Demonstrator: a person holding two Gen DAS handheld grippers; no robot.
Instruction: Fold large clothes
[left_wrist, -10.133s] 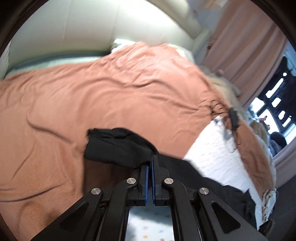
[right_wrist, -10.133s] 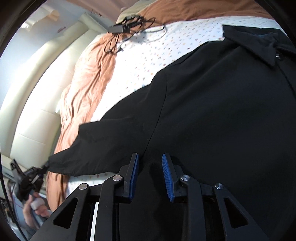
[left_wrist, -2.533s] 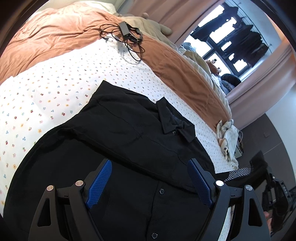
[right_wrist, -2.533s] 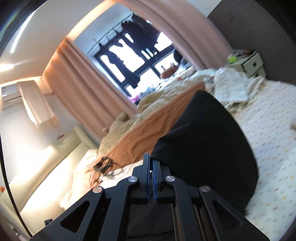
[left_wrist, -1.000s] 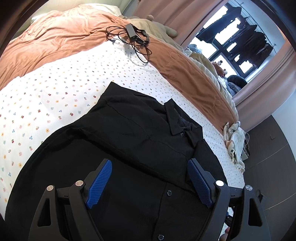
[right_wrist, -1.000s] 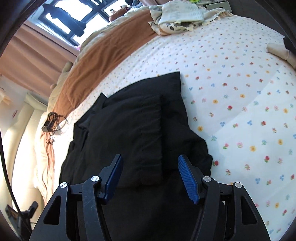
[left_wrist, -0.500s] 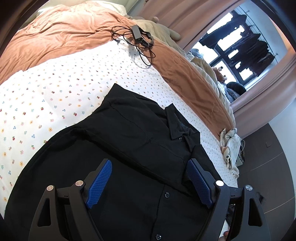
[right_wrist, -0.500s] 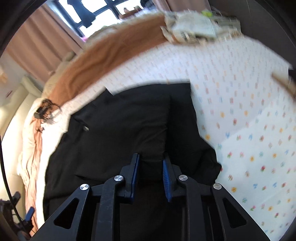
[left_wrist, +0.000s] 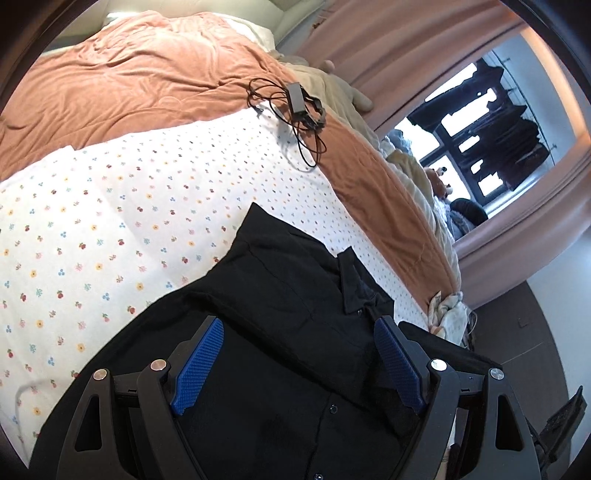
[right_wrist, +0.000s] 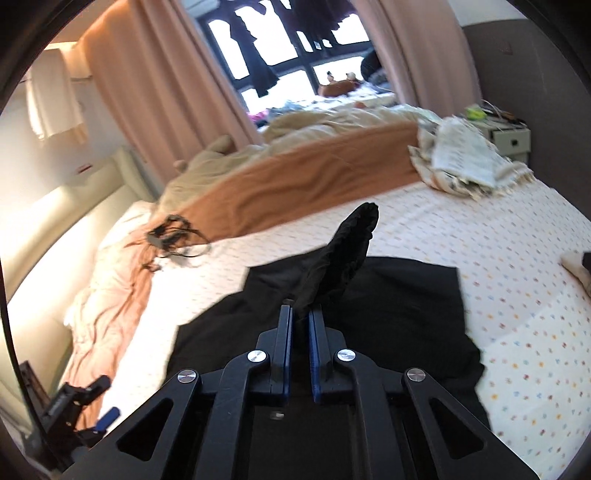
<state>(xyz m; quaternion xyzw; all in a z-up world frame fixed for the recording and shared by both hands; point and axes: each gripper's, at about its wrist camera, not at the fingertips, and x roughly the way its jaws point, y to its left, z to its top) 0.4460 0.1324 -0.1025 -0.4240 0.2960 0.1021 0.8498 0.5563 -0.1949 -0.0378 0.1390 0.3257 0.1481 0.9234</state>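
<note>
A black button-up shirt (left_wrist: 295, 302) lies on the flowered white bedsheet (left_wrist: 110, 221), collar toward the far right, one side folded over its front. My left gripper (left_wrist: 299, 354) is open and empty, hovering above the shirt's front. In the right wrist view my right gripper (right_wrist: 300, 314) is shut on a bunched fold of the black shirt (right_wrist: 343, 251) and lifts it above the rest of the shirt (right_wrist: 406, 306), which stays flat on the sheet.
An orange-brown blanket (left_wrist: 129, 81) covers the far part of the bed. A black charger with tangled cable (left_wrist: 295, 99) lies on it. A crumpled light cloth (right_wrist: 465, 158) sits at the bed's far corner. Curtains and a window (right_wrist: 295, 55) stand beyond.
My right gripper has closed on a fold of the shirt and raised it off the bed. My left gripper stays open and has drifted slightly over the shirt.
</note>
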